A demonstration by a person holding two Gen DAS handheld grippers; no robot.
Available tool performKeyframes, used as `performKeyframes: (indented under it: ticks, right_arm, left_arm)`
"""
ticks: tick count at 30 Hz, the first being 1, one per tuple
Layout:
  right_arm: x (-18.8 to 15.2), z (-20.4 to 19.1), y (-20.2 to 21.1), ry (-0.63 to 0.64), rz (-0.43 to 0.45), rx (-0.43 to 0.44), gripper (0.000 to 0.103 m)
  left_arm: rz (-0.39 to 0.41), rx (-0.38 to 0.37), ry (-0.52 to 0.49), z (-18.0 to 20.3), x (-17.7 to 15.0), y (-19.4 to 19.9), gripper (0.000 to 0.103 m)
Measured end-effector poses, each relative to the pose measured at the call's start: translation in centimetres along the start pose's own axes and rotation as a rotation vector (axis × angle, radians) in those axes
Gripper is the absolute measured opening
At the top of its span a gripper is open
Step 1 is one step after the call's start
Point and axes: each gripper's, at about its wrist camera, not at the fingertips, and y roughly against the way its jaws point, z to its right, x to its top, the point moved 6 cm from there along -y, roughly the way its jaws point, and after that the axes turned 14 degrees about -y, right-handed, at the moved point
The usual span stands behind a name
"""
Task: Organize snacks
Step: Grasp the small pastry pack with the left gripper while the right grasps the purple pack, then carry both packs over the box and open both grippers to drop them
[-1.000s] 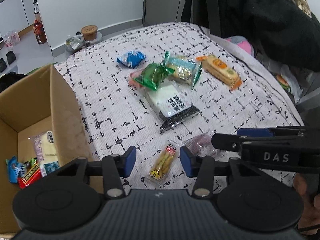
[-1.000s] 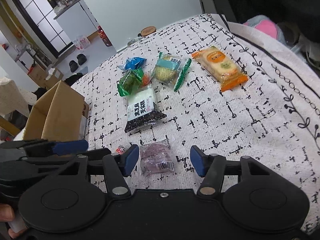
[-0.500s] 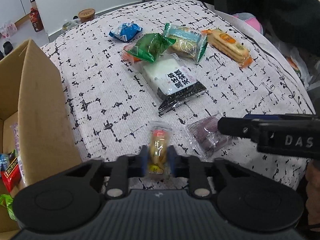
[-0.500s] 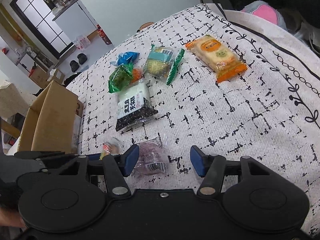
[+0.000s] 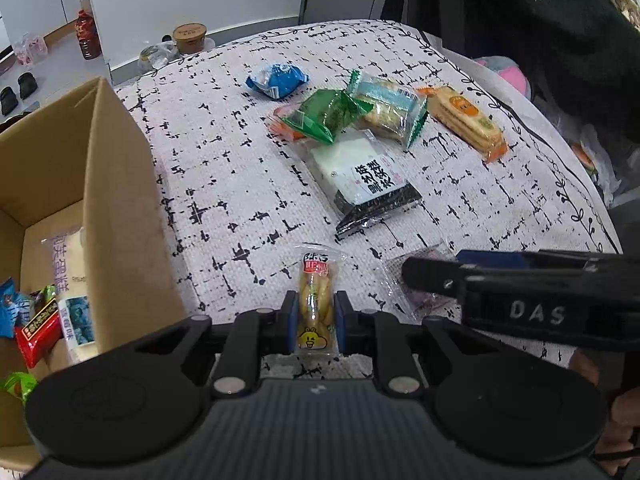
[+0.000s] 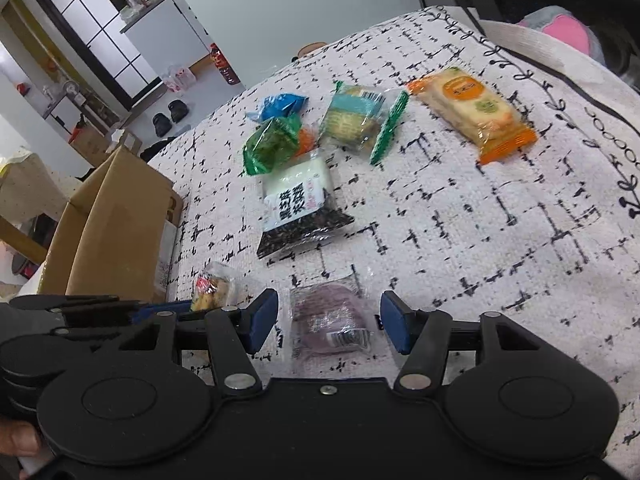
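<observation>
My left gripper is shut on a clear pack of yellow biscuit sticks and holds it at the near edge of the patterned cloth; the pack also shows in the right wrist view. My right gripper is open, its blue pads on either side of a purple snack pack lying on the cloth. A cardboard box with several snacks inside stands at the left. More packs lie further out: black-and-white, green, blue, teal, orange.
The table is covered by a white cloth with black marks. A dark coat hangs at the far right. Bottles and a cup stand on the floor beyond the table's far edge.
My left gripper closed on the biscuit stick pack and lifted slightly. My right gripper moved forward so its open pads flank the purple pack.
</observation>
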Motion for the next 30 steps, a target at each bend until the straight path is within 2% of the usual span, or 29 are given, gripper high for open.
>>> performKeyframes:
  ticks: [3,7,9,13,20,30]
  right_arm:
    - [-0.4,-0.3,-0.3,0.026,0.007,-0.025,0.057]
    - [-0.7,-0.4,-0.3,0.059,0.023,-0.069,0.037]
    - [-0.5,-0.1,0.0,0.047,0.021,-0.069,0.035]
    - [-0.3,-0.1,0.8,0.046,0.043,-0.079,0.033]
    - [0.2,-1.6,2.7,0.058,0.095,-0.046,0.033]
    - [0.8,-4.2,3.8,0.047,0.15,-0.028,0.033]
  left_arm:
    - [0.008,0.0,0.003,-0.1,0.0,0.2,0.017]
    - [0.013,0.001,0.009,-0.2,0.0,0.5,0.017]
    - [0.019,0.001,0.008,-0.1,0.1,0.7,0.017]
    - [0.041,-0.003,0.001,0.1,0.4,1.5,0.017]
    - [0.092,-0.011,-0.013,0.3,1.0,3.2,0.017]
    - [0.187,0.014,0.016,-1.6,1.6,6.7,0.017]
